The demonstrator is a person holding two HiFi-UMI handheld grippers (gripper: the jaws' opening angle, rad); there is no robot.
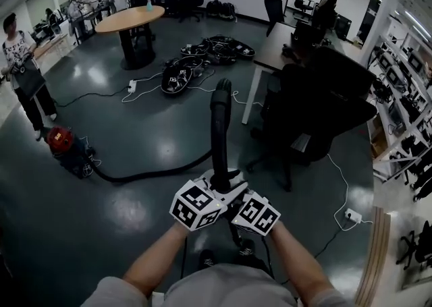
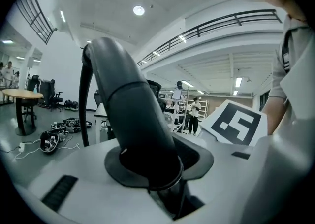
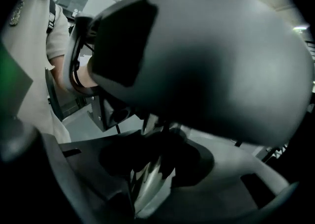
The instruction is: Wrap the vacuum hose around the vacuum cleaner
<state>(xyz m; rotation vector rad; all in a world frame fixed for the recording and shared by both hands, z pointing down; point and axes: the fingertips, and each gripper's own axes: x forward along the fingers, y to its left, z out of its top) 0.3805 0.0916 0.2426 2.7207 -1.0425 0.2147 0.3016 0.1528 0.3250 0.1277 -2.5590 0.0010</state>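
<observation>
round table (image 1: 129, 19) | desk (image 1: 270, 52) | office chair (image 1: 324, 106) | black bags (image 1: 179, 75) | power strip (image 1: 352, 215)

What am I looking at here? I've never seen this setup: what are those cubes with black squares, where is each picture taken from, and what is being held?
There is no robot here: a person holds a two-jaw gripper in each hand, and the patterned cubes are parts of those grippers. The head view comes from a camera on the person's head, looking down at the grey floor. The other two pictures come from cameras riding on each gripper, looking along its jaws. The left gripper is clamped on the black wand, which is held upright at the end of the vacuum hose. The right gripper grips a shiny part of the same wand close by; a dark shape near the lens fills most of that view. The hose trails across the floor to the red vacuum cleaner, not yet wrapped around it.
</observation>
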